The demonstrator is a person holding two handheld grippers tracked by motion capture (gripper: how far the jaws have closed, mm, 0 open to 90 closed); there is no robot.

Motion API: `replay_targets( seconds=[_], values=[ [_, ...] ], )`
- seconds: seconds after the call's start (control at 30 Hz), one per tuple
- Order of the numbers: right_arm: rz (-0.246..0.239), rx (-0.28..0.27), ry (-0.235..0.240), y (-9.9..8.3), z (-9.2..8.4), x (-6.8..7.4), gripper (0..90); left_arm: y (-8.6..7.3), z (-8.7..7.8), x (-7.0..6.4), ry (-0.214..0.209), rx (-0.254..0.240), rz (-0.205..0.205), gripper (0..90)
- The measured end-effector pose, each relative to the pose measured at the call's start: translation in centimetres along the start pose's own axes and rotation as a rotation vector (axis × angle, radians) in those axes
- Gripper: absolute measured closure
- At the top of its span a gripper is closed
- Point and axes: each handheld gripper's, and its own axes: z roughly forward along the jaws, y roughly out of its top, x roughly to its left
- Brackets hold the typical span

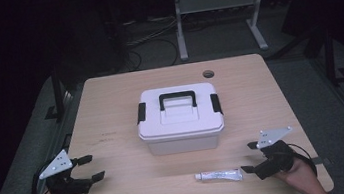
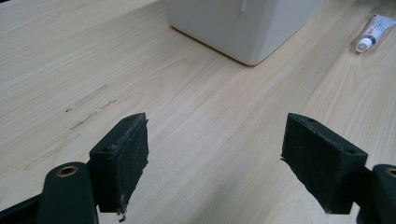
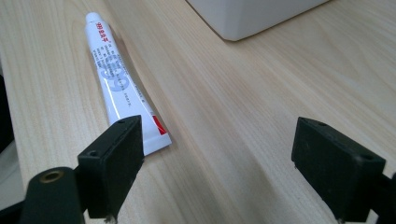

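Light wood surface [image 1: 111, 110]. White lidded box [image 1: 179, 119] sat near its centre, black handle [image 1: 177, 99] on top, black latch at each end, lid on. White tube [image 1: 218, 175] lay flat just in front of the box, cap pointing left, crimped end just beside the right tongs [image 1: 249, 158]. Right tongs spread wide, holding nothing. Left tongs [image 1: 91, 167] also spread, empty, at the surface's near left, well apart from the box.
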Motion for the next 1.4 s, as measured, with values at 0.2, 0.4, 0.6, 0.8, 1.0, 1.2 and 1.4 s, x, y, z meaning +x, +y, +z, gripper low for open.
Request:
replay_targets(
  seconds=[0.2, 0.4, 0.6, 0.8, 1.0, 1.2, 1.4],
  values=[
    [0.004, 0.001, 0.002, -0.3, -0.1, 0.0, 16.5, 0.3, 0.5, -0.3, -0.022, 0.026, -0.001, 22.8],
    [0.0, -0.005, 0.001, 0.0, -0.3, -0.1, 16.5, 0.5, 0.8, -0.2, -0.048, 0.075, 0.003, 22.9],
    [-0.003, -0.004, 0.007, 0.1, -0.3, 0.0, 16.5, 2.1, 0.4, -0.1, -0.069, 0.094, 0.046, 23.9],
    [-0.013, -0.002, 0.009, 0.4, -0.2, 0.0, 16.5, 5.3, 0.1, 0.4, -0.116, 0.132, 0.11, 25.1],
    [-0.012, 0.003, 0.006, 0.5, -0.2, 0.0, 16.5, 7.7, 0.6, 0.6, -0.144, 0.162, 0.155, 25.2],
    [-0.011, -0.002, -0.003, 0.5, -0.4, 0.1, 16.4, 9.8, 1.2, 1.2, -0.178, 0.184, 0.174, 25.3],
    [-0.01, 0.0, -0.006, 0.4, -0.5, 0.0, 16.4, 11.6, 1.7, 1.3, -0.203, 0.202, 0.196, 25.3]
  ],
)
